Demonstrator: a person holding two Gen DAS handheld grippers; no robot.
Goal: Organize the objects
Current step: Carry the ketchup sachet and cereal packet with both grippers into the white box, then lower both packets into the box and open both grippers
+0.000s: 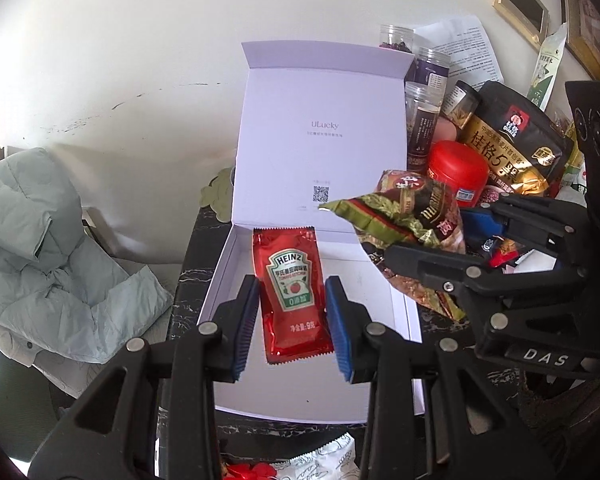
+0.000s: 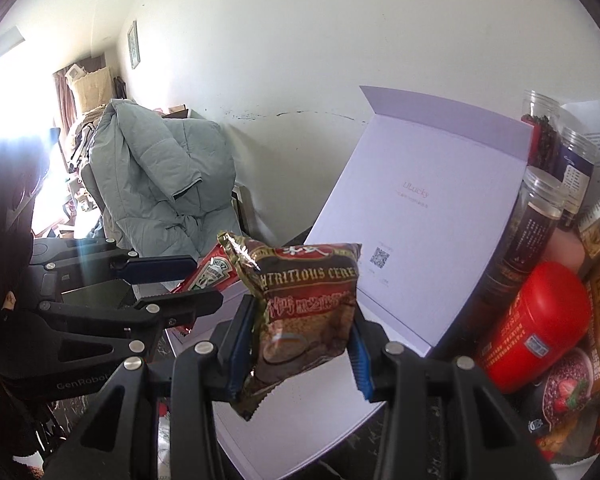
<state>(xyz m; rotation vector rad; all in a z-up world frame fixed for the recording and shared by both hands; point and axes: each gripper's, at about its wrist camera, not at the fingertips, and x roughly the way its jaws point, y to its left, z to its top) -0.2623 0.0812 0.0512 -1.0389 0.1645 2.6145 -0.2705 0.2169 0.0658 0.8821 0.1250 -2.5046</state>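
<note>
surface: we see a dark marbled tabletop (image 1: pixel 188 280) under an open white box (image 1: pixel 228 272), its lid (image 1: pixel 320 140) standing up against a pale wall (image 1: pixel 140 40).
room: a grey-green puffer jacket (image 1: pixel 40 248) is draped to the left; framed pictures (image 1: pixel 520 0) hang at upper right.
clutter: right of the box we see clear jars (image 1: pixel 422 120), a red tin (image 1: pixel 456 172) and a black oat bag (image 1: pixel 516 136).
left tongs: our left gripper (image 1: pixel 292 320) is pinched narrow on a red ketchup sachet (image 1: pixel 292 292), held upright over the box.
right tongs: our right gripper (image 2: pixel 300 344) clamps a cereal packet (image 2: pixel 304 312) above the box's right side.
hidden: the packets (image 1: pixel 320 464) at the bottom edge are cut off; the small print under the qr code (image 1: pixel 321 193) is too small to read.
writing: "heinz", "ulucky", "nutritious cere…", "quaker".
</note>
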